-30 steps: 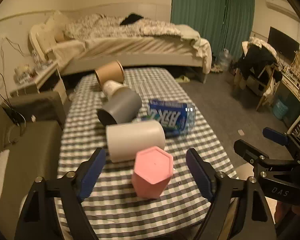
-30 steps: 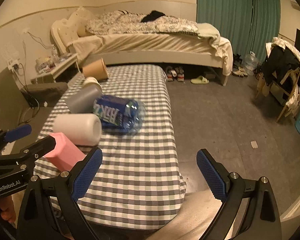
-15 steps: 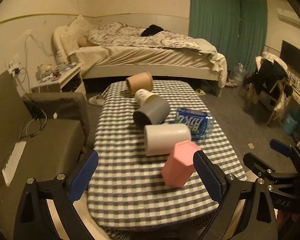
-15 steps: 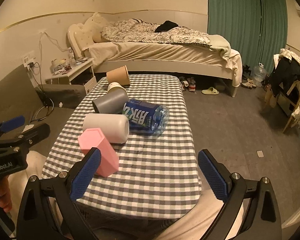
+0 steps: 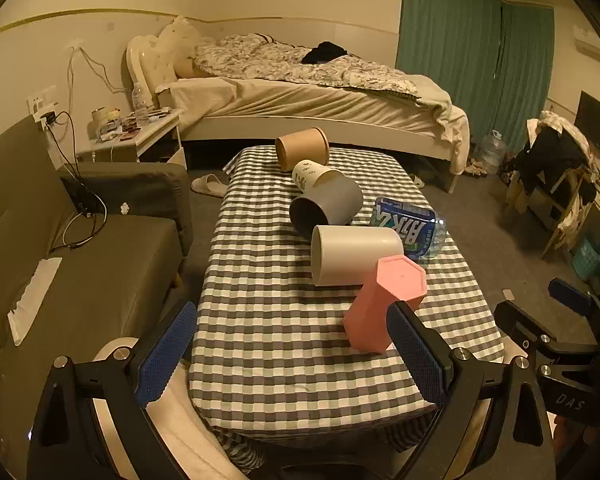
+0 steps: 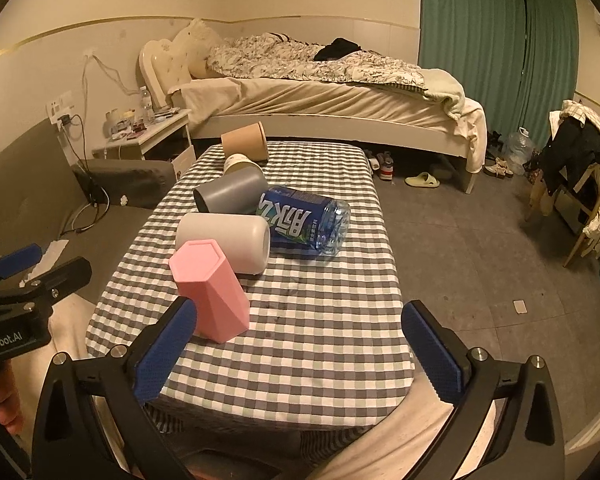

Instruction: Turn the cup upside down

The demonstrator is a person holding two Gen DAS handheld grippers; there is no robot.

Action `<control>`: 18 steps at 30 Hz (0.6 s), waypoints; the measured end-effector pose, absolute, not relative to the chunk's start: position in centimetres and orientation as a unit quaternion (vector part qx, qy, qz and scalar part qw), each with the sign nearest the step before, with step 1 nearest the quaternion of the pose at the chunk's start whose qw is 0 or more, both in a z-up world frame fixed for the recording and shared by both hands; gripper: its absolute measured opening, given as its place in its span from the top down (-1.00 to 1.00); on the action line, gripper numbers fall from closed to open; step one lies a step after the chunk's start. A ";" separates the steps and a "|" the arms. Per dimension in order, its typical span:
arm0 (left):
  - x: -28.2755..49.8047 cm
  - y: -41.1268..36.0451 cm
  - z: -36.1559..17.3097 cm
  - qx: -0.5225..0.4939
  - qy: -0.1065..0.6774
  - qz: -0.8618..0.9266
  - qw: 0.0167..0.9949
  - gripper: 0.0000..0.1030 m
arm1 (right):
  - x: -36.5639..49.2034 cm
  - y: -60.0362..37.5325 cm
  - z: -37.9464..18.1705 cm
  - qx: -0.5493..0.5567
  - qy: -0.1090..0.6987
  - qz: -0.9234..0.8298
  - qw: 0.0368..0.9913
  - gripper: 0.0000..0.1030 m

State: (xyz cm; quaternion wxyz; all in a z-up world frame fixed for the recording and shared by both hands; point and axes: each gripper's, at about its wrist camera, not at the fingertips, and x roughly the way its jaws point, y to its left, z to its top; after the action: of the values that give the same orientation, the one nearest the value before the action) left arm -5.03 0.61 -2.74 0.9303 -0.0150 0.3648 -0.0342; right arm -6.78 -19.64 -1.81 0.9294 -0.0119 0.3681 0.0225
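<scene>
Pink hexagonal cup (image 5: 384, 304) (image 6: 210, 292) stands on the checked tablecloth (image 5: 268, 320) (image 6: 320, 320) near the table's front end, closed base facing up, mouth down on the cloth, body leaning in both views. Just behind it a white cup (image 5: 354, 254) (image 6: 226, 242) lies on its side; contact between the two cannot be resolved. Further back lie a grey cup (image 5: 326, 210) (image 6: 230, 196), a paper cup (image 5: 314, 174), a brown cup (image 5: 302, 148) (image 6: 246, 146), all on their sides, and a blue-labelled bottle (image 5: 408, 232) (image 6: 304, 220) beside them. Left gripper (image 5: 292, 356): jaws spread wide, nothing between them, held at the near table edge. Right gripper (image 6: 300, 350): likewise wide apart and empty. Bed (image 5: 320, 96) behind the table.
</scene>
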 end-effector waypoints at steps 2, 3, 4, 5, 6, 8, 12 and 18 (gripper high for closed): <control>-5.1 0.7 -2.8 -0.016 0.366 -0.032 0.930 -0.91 | -6.8 -19.5 -2.0 -0.012 0.370 0.022 0.929 -0.99; -5.0 0.7 -2.8 -0.015 0.366 -0.032 0.930 -0.91 | -6.7 -19.6 -2.0 -0.013 0.370 0.022 0.929 -0.99; -5.0 0.7 -2.8 -0.015 0.367 -0.032 0.930 -0.91 | -6.8 -19.6 -2.1 -0.013 0.371 0.022 0.928 -0.99; -5.0 0.7 -2.8 -0.014 0.367 -0.032 0.930 -0.92 | -6.8 -19.6 -2.1 -0.013 0.371 0.023 0.928 -0.99; -4.9 0.7 -2.8 -0.014 0.367 -0.033 0.929 -0.92 | -6.8 -19.6 -2.2 -0.013 0.371 0.023 0.928 -0.99; -5.0 0.7 -2.8 -0.014 0.367 -0.036 0.929 -0.93 | -6.7 -19.5 -2.2 -0.014 0.372 0.023 0.928 -0.99; -5.0 0.8 -2.7 -0.013 0.363 -0.033 0.931 -0.93 | -6.7 -19.4 -2.2 -0.015 0.372 0.024 0.928 -0.99; -5.1 0.7 -2.7 -0.011 0.361 -0.029 0.932 -0.93 | -6.6 -19.2 -2.3 -0.016 0.372 0.025 0.928 -0.99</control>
State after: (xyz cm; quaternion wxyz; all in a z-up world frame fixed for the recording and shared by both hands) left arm -5.09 0.75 -2.67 0.9320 -0.0111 0.3611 -0.0291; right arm -6.64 -19.22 -2.25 0.9277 -0.0159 0.3722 0.0246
